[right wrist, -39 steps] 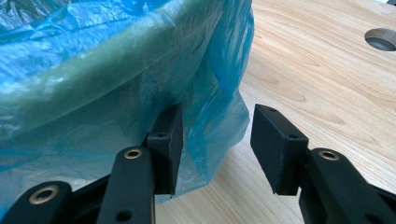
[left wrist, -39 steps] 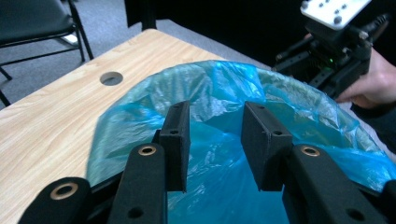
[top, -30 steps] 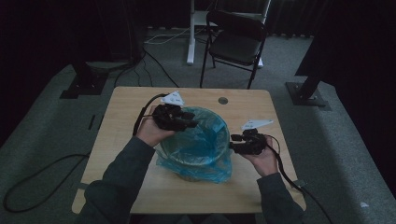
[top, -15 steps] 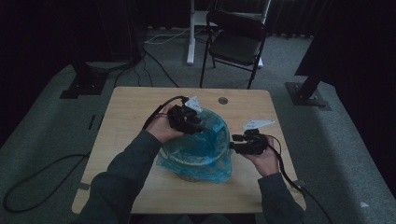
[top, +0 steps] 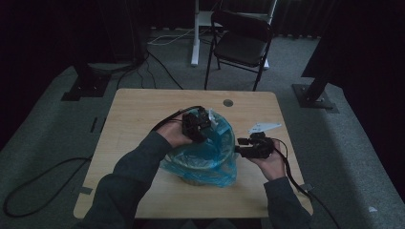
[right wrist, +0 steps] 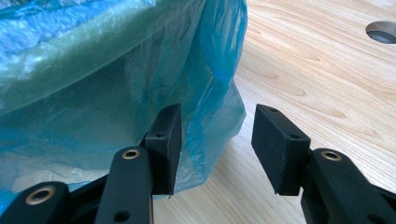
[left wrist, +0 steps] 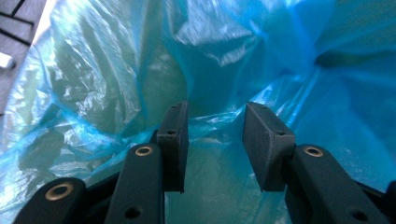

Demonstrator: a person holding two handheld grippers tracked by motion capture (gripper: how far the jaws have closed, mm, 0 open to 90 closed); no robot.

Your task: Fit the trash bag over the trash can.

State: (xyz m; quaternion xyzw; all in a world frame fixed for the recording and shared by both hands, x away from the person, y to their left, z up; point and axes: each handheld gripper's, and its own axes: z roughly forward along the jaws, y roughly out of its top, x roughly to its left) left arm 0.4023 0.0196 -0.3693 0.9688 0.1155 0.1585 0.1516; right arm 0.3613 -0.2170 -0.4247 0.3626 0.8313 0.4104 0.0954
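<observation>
Blue plastic bag [left wrist: 116,84] lies just ahead of the gaping left tool [left wrist: 215,140].

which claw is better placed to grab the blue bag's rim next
Left, probably. The left claw has open jaws astride a fold of the blue bag; the right claw sits open beside the bag's outer side.

The high view looks forward and down over the whole tabletop [top: 143,114] from the person's side. Both gripper views sit close against the blue bag [top: 210,152], the right one from the tabletop's right edge.
</observation>
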